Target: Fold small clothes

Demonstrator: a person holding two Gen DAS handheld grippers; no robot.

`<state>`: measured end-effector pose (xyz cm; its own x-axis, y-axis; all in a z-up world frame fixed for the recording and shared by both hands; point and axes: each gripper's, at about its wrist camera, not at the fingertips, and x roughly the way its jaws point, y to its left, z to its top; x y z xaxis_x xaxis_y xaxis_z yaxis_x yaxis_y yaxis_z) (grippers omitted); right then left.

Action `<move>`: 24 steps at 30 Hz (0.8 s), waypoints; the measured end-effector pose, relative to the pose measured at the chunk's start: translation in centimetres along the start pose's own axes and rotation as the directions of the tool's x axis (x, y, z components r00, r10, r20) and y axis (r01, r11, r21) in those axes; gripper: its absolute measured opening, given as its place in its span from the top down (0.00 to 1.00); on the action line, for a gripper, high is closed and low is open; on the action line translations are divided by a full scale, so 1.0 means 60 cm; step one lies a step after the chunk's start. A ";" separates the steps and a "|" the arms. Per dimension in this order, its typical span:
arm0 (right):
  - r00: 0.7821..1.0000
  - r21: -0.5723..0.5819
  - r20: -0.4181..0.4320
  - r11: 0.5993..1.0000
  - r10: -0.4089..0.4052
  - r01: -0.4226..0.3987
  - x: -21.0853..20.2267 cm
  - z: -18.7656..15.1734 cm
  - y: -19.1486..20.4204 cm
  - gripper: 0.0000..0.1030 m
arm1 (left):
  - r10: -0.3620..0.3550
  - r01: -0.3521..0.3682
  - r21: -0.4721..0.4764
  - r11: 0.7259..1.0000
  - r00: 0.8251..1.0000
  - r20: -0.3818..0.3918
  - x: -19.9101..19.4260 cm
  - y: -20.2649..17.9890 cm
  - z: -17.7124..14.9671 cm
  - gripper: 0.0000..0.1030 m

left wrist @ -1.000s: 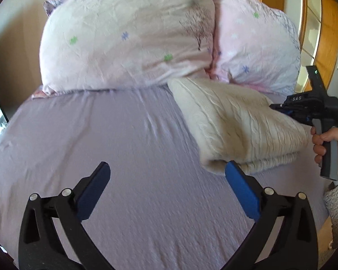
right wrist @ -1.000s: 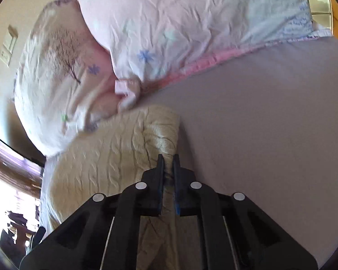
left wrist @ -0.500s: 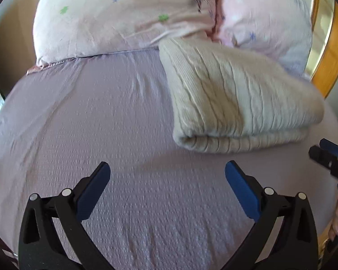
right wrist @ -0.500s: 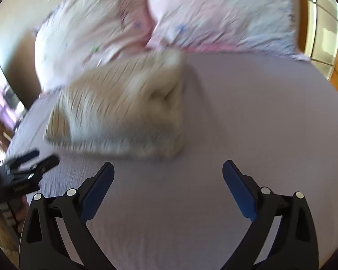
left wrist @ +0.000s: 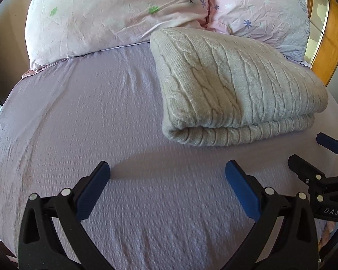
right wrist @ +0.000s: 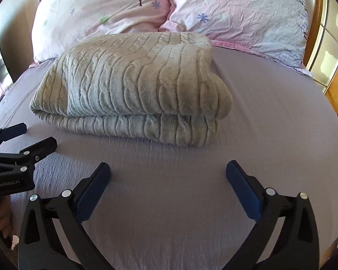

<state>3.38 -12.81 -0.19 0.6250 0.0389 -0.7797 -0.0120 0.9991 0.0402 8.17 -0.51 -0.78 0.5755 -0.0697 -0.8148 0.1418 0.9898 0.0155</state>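
A cream cable-knit sweater [left wrist: 232,90] lies folded in a thick stack on the lilac bed sheet [left wrist: 78,112], its far edge against the pillows. It also shows in the right wrist view [right wrist: 135,83]. My left gripper [left wrist: 167,175] is open and empty, above bare sheet in front of the sweater's left end. My right gripper [right wrist: 167,175] is open and empty, above bare sheet in front of the sweater's right end. Each gripper shows in the other's view, the right one [left wrist: 313,153] at the right edge and the left one [right wrist: 22,139] at the left edge.
Two pink floral pillows [left wrist: 115,15] [left wrist: 266,9] lean at the head of the bed. A wooden-framed window or door [right wrist: 329,45] stands to the right. The bed's right edge is near the right gripper.
The right gripper let go of the sweater's edge, opened, and drew back toward the foot of the bed. The left gripper also pulled back and stayed open. The sweater rests folded.
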 end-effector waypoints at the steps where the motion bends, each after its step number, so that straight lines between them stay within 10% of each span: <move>1: 1.000 0.000 0.000 1.000 0.001 -0.001 -0.001 -0.001 0.000 0.01 | -0.003 0.003 0.001 1.000 1.000 -0.001 0.000 0.000 0.000 0.02; 24: 1.000 -0.001 -0.001 1.000 0.002 -0.002 -0.001 0.001 0.000 0.01 | -0.002 0.002 -0.001 1.000 1.000 -0.008 -0.001 0.000 -0.002 0.02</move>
<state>3.40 -12.84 -0.13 0.6245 0.0405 -0.7799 -0.0136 0.9991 0.0410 8.04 -0.51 -0.83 0.5685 -0.0705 -0.8197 0.1422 0.9898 0.0134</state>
